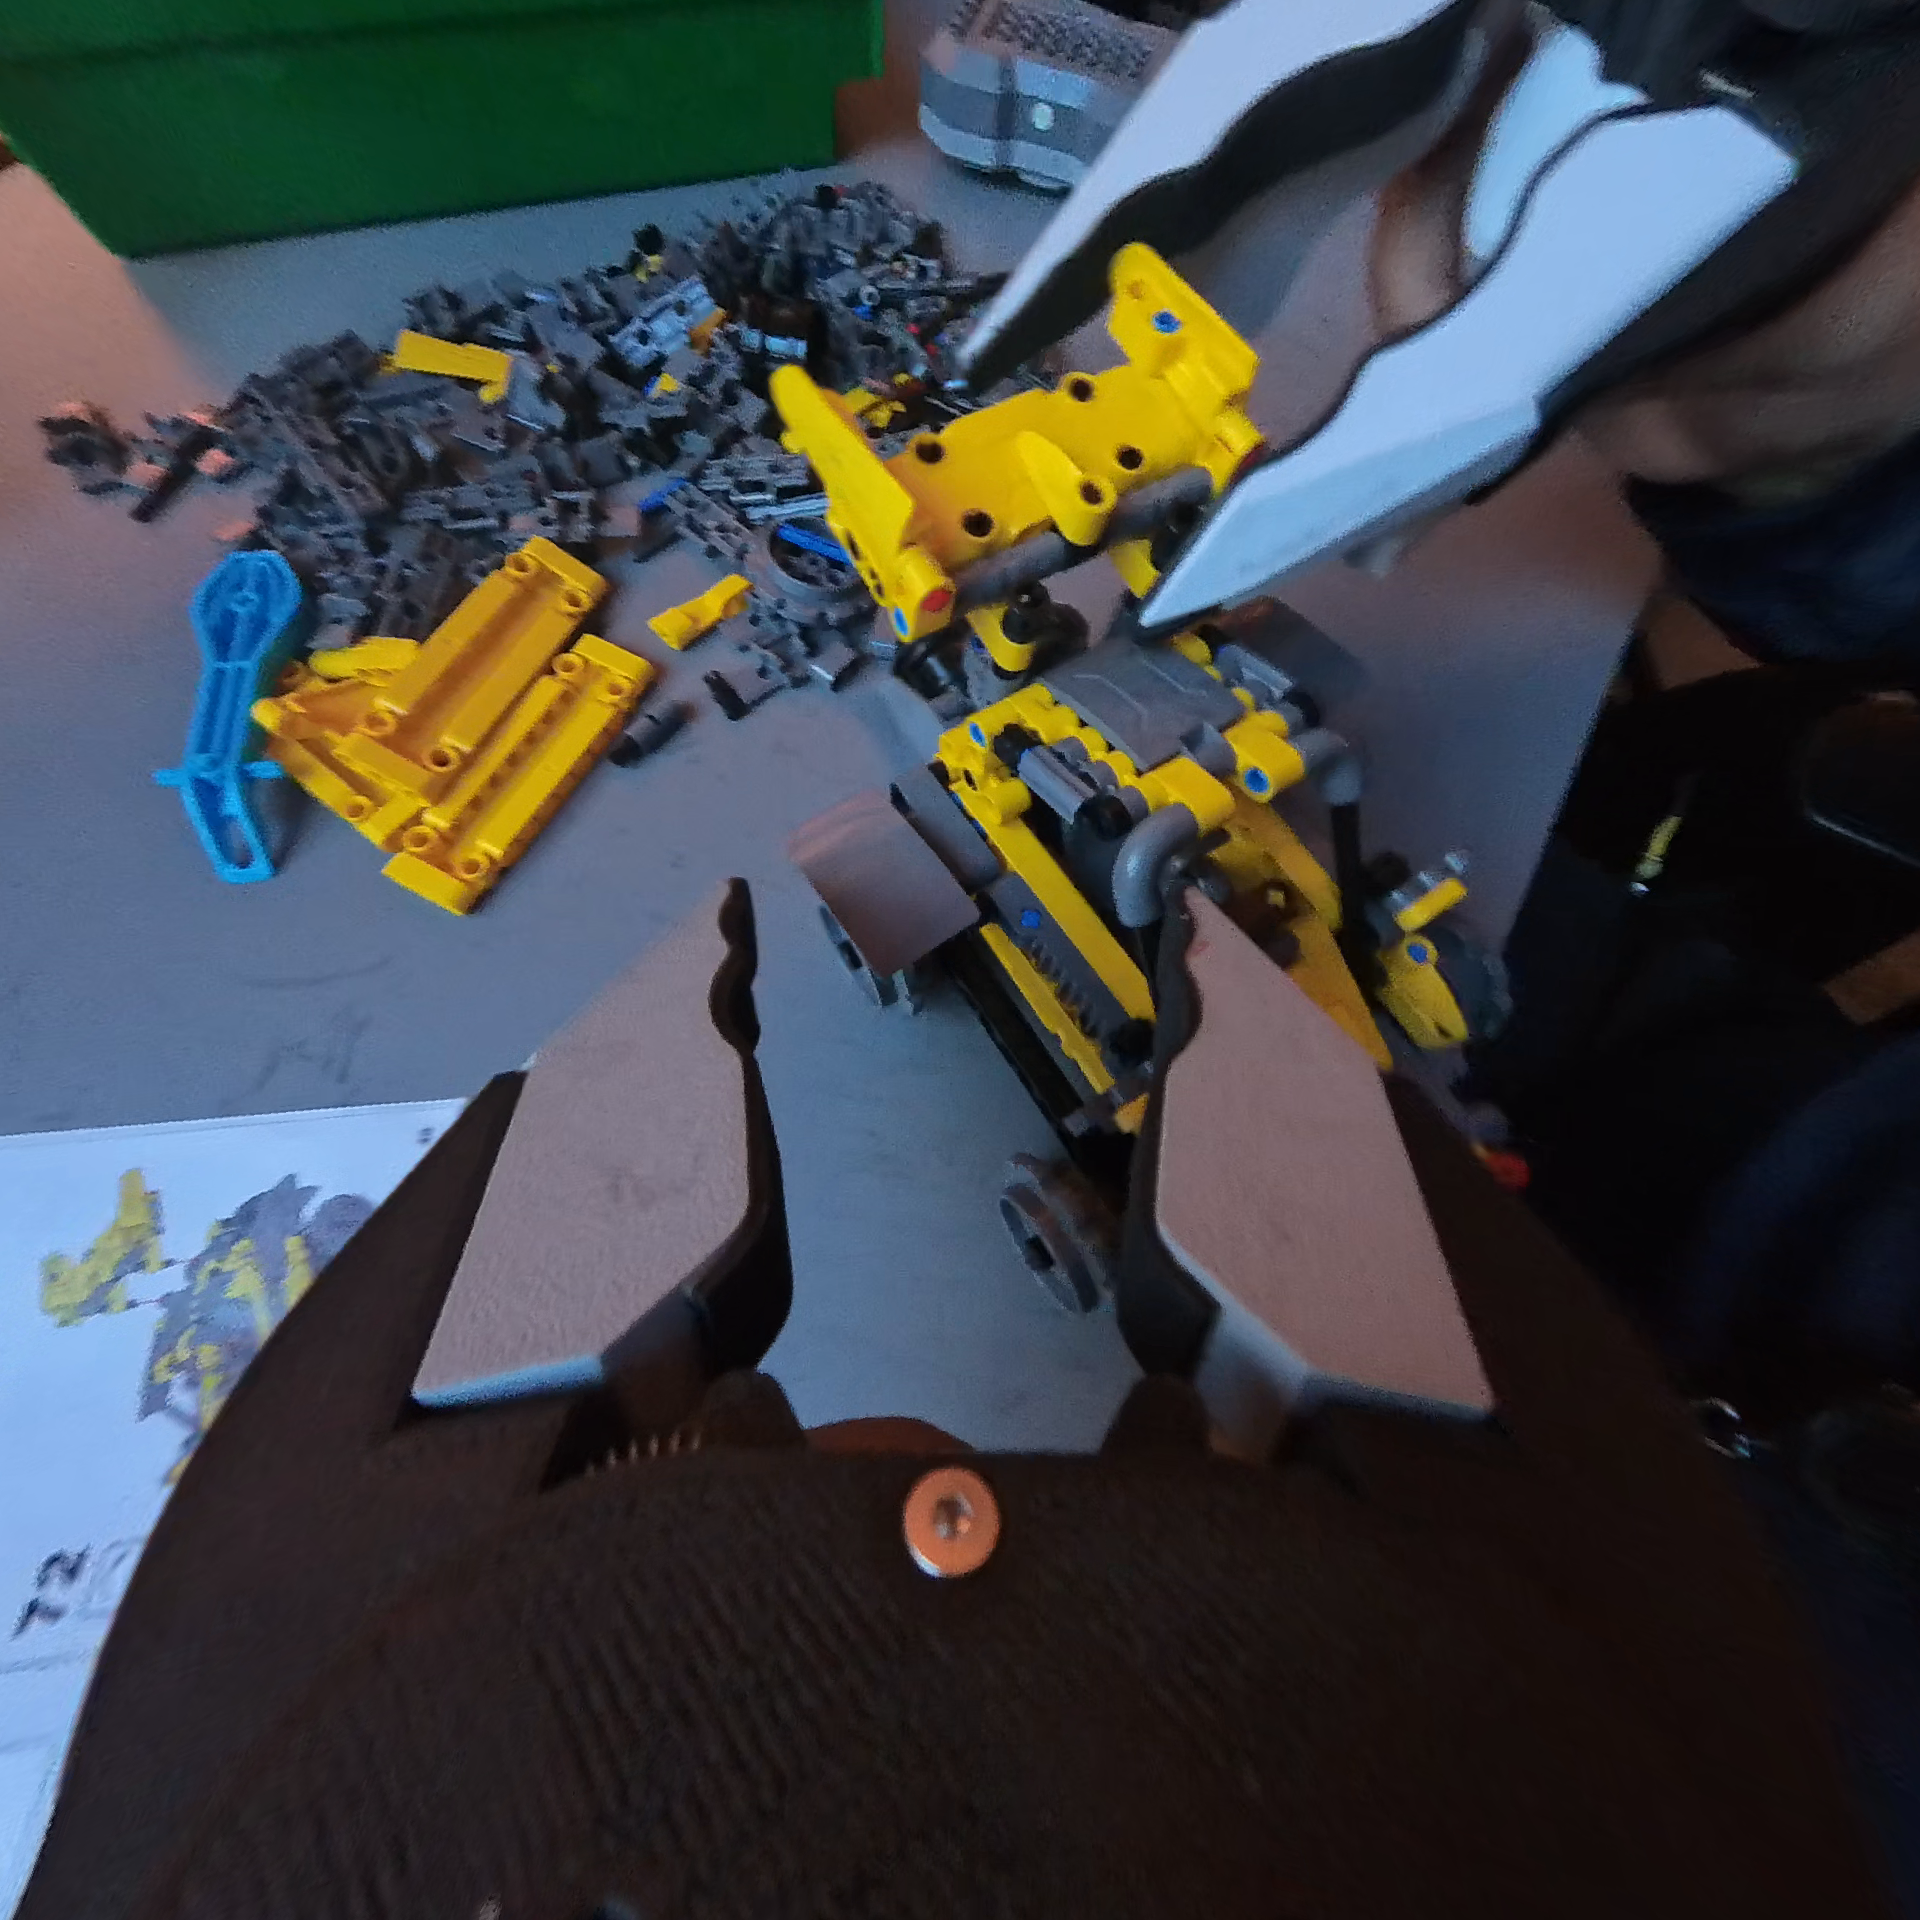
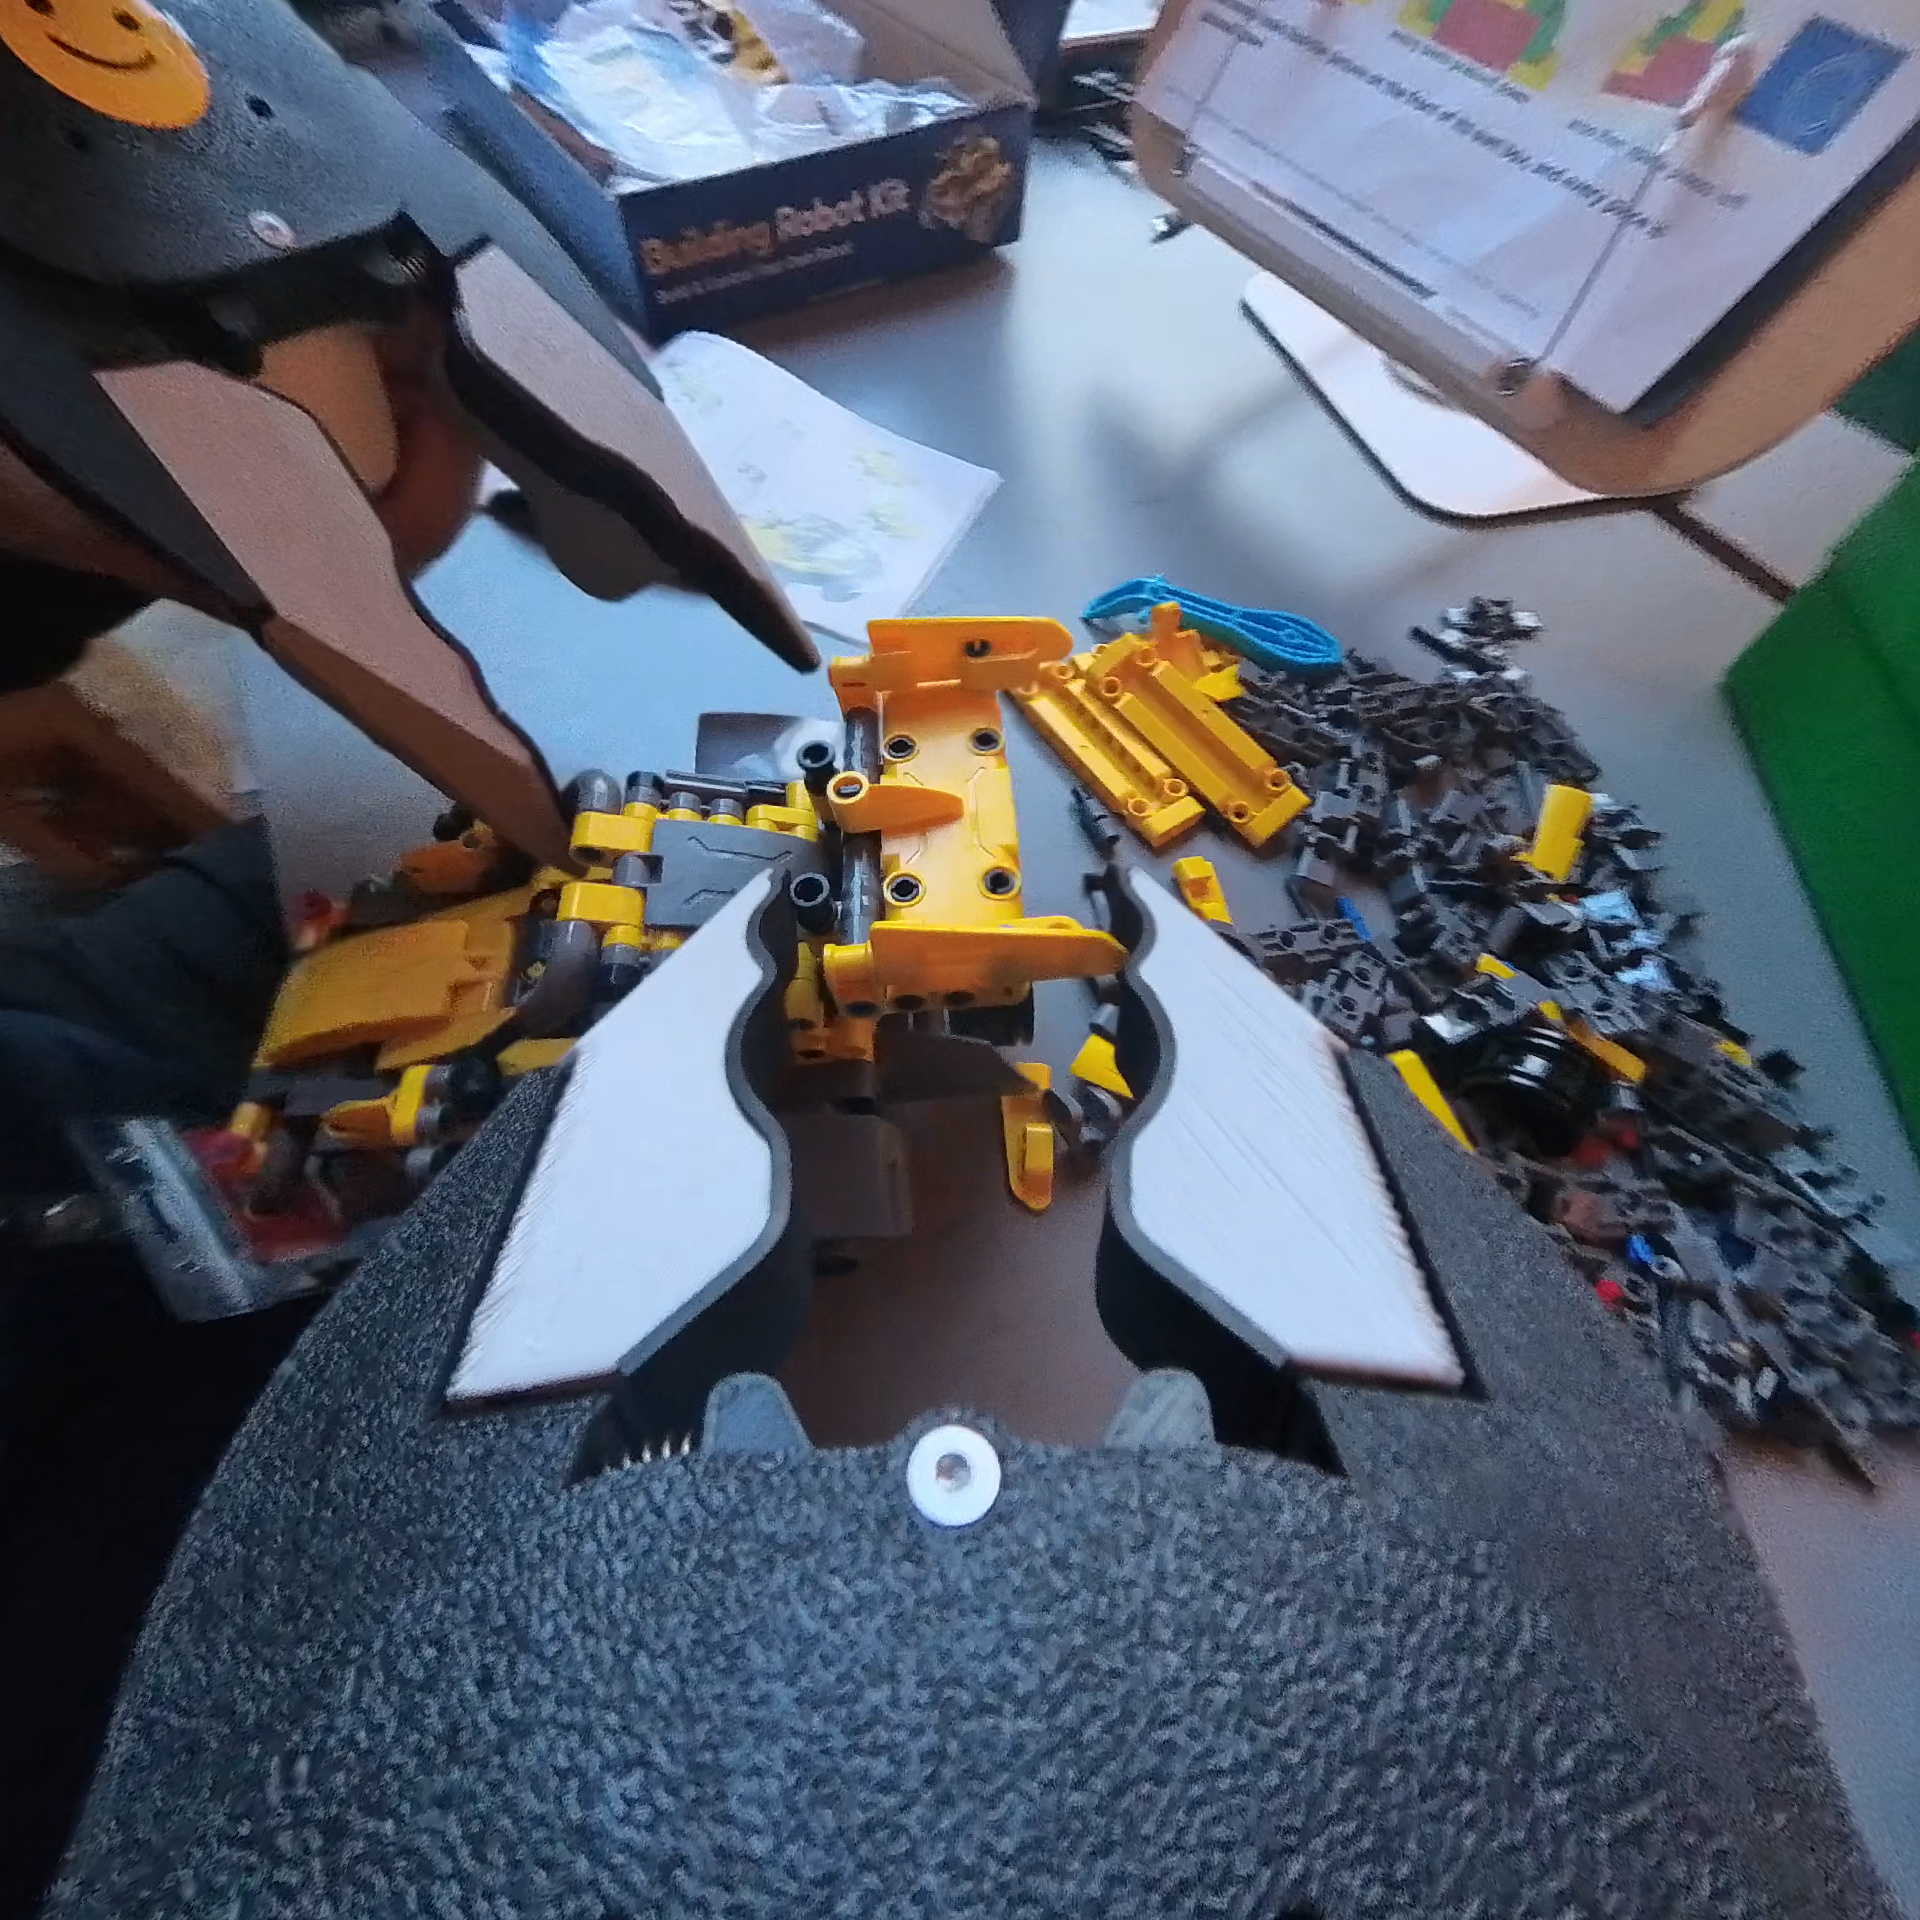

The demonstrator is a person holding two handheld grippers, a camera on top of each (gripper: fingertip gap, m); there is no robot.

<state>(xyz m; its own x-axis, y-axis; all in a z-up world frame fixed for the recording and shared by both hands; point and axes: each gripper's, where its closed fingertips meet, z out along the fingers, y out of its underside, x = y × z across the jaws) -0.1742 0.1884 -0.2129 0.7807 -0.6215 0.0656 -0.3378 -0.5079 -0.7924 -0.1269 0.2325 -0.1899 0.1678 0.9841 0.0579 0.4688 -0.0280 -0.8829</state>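
A half-built yellow and grey brick vehicle (image 1: 1091, 831) lies on the grey table; it also shows in the right wrist view (image 2: 416, 987). A yellow panel assembly (image 1: 997, 468) stands up from it (image 2: 945, 800). My left gripper (image 1: 956, 894) has brown fingers and is open. Its right finger rests against a grey curved piece (image 1: 1153, 862) on the vehicle; it also shows in the right wrist view (image 2: 688, 761). My right gripper (image 2: 951, 883) has white fingers and is open. Its tips straddle the yellow panel assembly, as the left wrist view (image 1: 1060, 488) also shows.
A pile of dark loose pieces (image 1: 520, 436) (image 2: 1507, 987), stacked yellow beams (image 1: 457, 727) and a blue tool (image 1: 234, 707) lie beyond. An instruction booklet (image 1: 104, 1299), a green box (image 1: 416, 104), a dark kit box (image 2: 821, 229) and a wooden stand (image 2: 1558, 436) ring the area.
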